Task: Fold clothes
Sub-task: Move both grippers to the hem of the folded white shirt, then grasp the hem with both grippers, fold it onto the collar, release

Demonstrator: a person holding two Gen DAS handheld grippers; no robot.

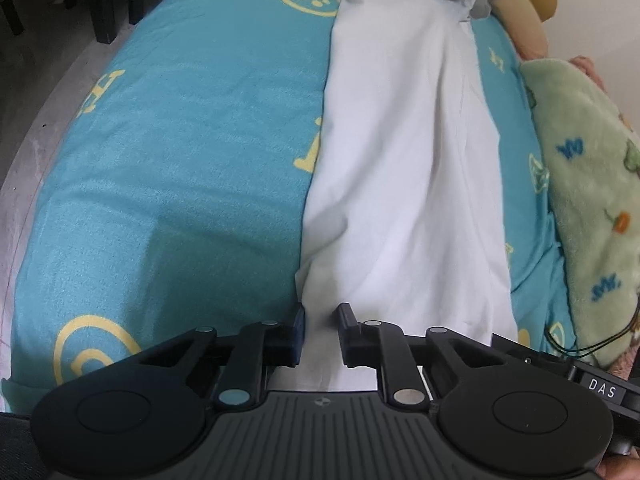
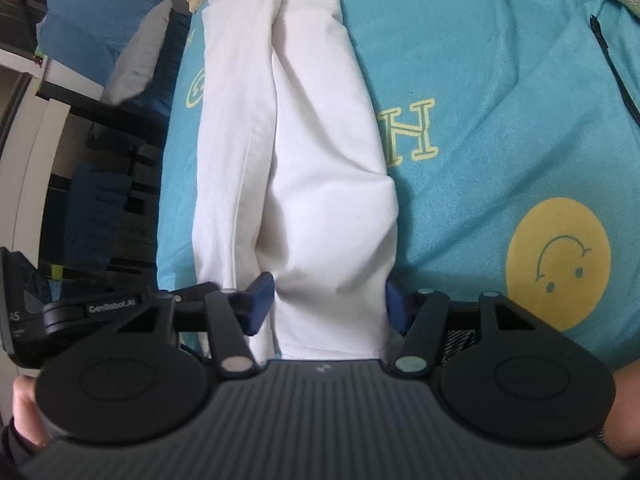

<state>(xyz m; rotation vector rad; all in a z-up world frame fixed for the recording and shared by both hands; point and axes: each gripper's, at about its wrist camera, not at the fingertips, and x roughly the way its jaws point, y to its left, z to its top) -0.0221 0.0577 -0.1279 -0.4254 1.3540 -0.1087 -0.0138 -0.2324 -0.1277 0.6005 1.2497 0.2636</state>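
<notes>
A long white garment [image 1: 404,152] lies lengthwise on a teal blanket [image 1: 192,152] printed with yellow smileys and letters. My left gripper [image 1: 322,318] sits at the garment's near end, at its left edge. Its fingers stand a narrow gap apart with white cloth lying between them, not pinched. In the right wrist view the same garment [image 2: 304,152] runs away from me. My right gripper [image 2: 328,300] is wide open and straddles the near hem, one finger on each side of the cloth. The left gripper's body [image 2: 100,308] shows beside it.
A green fleece blanket [image 1: 592,184] lies along the right side. A person's arm [image 1: 520,12] reaches in at the garment's far end. Dark furniture legs [image 1: 100,12] stand beyond the bed's left edge, with grey floor beside it. Blue and grey cushions [image 2: 132,60] lie at the back left.
</notes>
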